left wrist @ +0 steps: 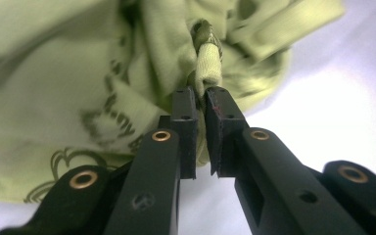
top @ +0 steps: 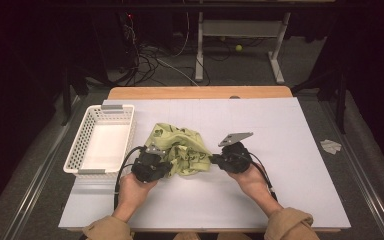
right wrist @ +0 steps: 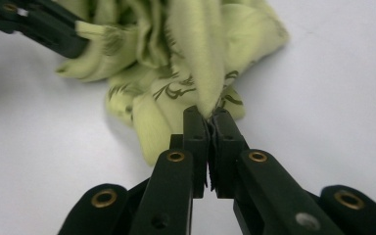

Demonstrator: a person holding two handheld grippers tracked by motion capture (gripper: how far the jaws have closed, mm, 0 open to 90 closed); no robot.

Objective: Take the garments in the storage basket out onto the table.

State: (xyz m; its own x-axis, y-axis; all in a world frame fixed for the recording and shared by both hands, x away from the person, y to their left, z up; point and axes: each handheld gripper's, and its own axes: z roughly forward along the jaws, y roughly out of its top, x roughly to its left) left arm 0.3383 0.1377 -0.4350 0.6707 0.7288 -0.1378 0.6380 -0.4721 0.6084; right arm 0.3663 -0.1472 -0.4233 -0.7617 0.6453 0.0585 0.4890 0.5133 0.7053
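A person is working at a white table with a gripper in each hand. A crumpled, pale green printed cloth is lying near the middle of the table, just to the right of an empty white basket.

The left gripper is sitting at the cloth's left near edge. Its jaws are almost fully together and are pinching a rolled hem or seam of the fabric between the pads. The right gripper is sitting at the cloth's right near edge. Its jaws are pressed all but together on a thin raised fold.

Handling judgement: the cloth is appearing light, soft and fully limp. It is likely to sag, drape and bunch between the two grip points and will not be holding any shape by itself. It is not fragile. A thin single layer may be slipping out of smooth pads, so the doubled hem or a seam is the more secure place to take hold. Gripping two separated edge points should be letting the fabric spread when lifted.
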